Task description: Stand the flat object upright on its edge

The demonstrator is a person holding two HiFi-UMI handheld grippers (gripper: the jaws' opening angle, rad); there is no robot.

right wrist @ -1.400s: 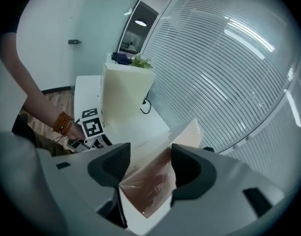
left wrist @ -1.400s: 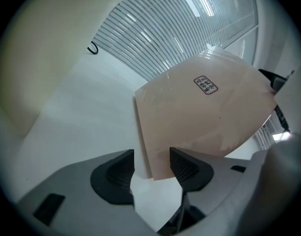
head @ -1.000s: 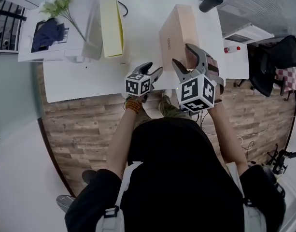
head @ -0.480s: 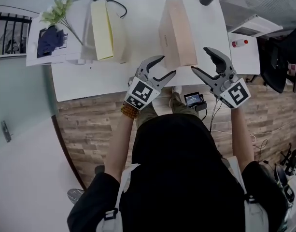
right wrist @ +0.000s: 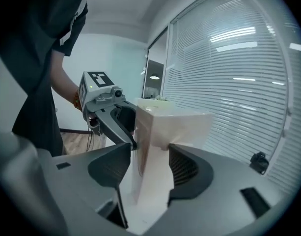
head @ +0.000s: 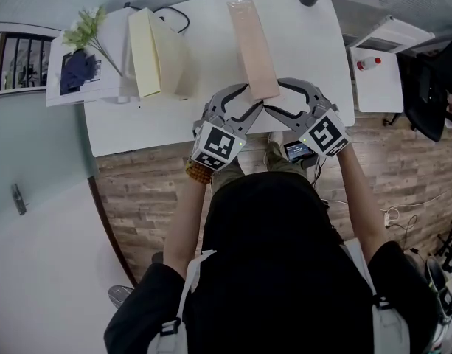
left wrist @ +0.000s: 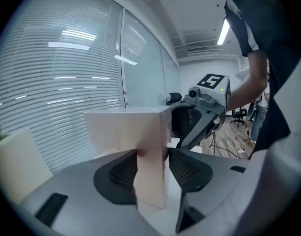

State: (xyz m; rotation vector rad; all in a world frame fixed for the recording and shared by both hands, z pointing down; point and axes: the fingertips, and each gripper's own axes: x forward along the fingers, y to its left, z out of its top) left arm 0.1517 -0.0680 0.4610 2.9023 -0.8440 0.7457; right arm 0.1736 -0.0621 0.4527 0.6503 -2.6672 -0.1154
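Now one upright box (head: pixel 251 46), between closing left gripper (head: pixel 250 99), right gripper (head: pixel 273 96)

The head view looks from above the person's head, steeply down and from some way off, onto the white rectangular desk (head: pixel 174 116) and the wood-plank floor (head: pixel 137 190) at its near edge. The left gripper view rides on the left hand-held gripper (head: pixel 249 100) and looks along its jaws at very close range, with the slatted window blinds (left wrist: pixel 67 73) to its left. The right gripper view rides on the right hand-held gripper (head: pixel 273 96) and seems to face roughly the opposite way, though the wide lens bends things. All three views share the pale pink flat cardboard box (head: pixel 253 50), and each gripper view shows the other gripper beyond it.
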